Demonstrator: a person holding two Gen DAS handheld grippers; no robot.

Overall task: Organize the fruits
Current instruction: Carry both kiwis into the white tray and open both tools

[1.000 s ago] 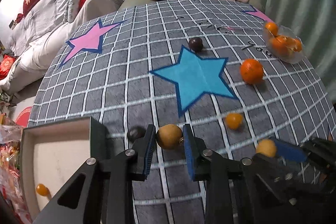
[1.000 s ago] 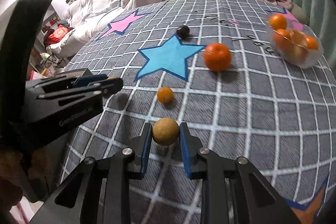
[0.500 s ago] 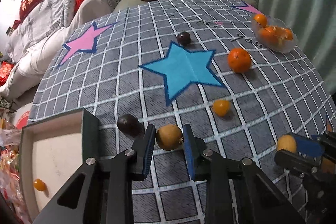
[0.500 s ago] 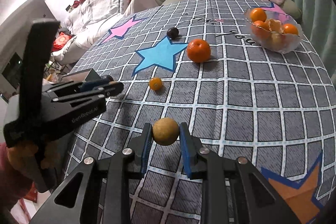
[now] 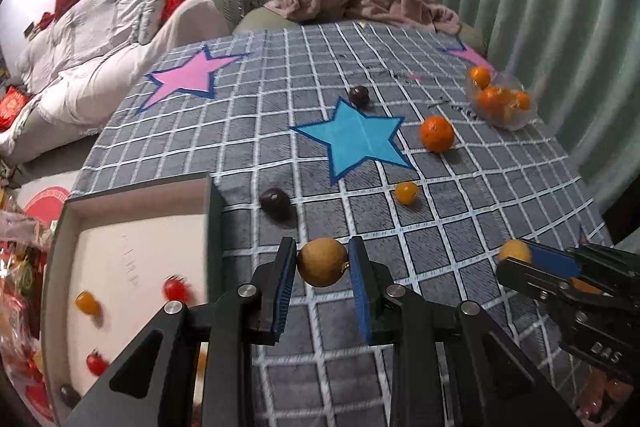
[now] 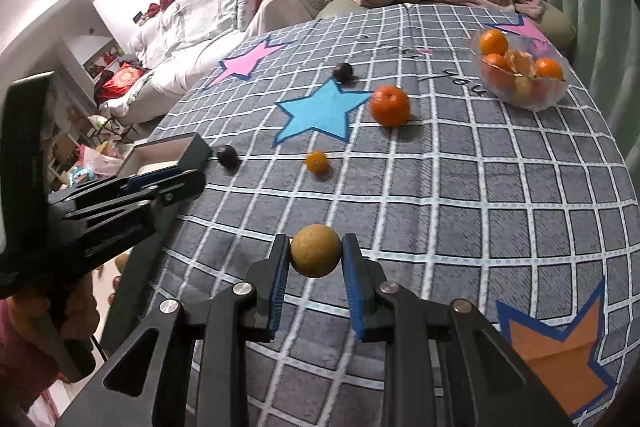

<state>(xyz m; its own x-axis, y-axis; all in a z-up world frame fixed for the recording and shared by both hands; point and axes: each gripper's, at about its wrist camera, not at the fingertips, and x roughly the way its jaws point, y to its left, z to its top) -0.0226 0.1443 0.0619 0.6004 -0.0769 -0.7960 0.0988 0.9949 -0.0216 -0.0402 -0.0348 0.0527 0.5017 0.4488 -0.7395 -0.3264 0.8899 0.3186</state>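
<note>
Grey checked cloth (image 5: 460, 235) with coloured stars covers a round table in a living room, with a white-draped sofa and a pink blanket on an armchair behind it.

Each hand holds a two-finger gripper, and each is pinching a fruit. The left gripper (image 5: 322, 267) has its blue pads pressed against a round tan-brown fruit (image 5: 322, 261), lifted clear of the cloth and just beside the near corner of an open box (image 5: 210, 211). The right gripper (image 6: 315, 259) clamps a second tan-brown fruit (image 6: 315, 255) over the near part of the table.

The job looks only partly done. The box sits at the left edge of the table and already holds a few small items: a yellow-orange one (image 5: 87, 302), two red ones that resemble cherry tomatoes (image 5: 175, 289), and a dark one low in a corner. A clear bowl (image 6: 520, 99) at the far right holds several oranges.

Still loose on the cloth are a large orange (image 6: 389, 105), a small orange fruit (image 6: 317, 161), a dark plum-like fruit (image 5: 274, 200) near the box, and another dark fruit (image 6: 343, 71) beyond the blue star (image 6: 316, 113).

Both held fruits are smooth, matte and evenly round, dull yellowish brown, and the left one shows a small stem nub against the right pad.
</note>
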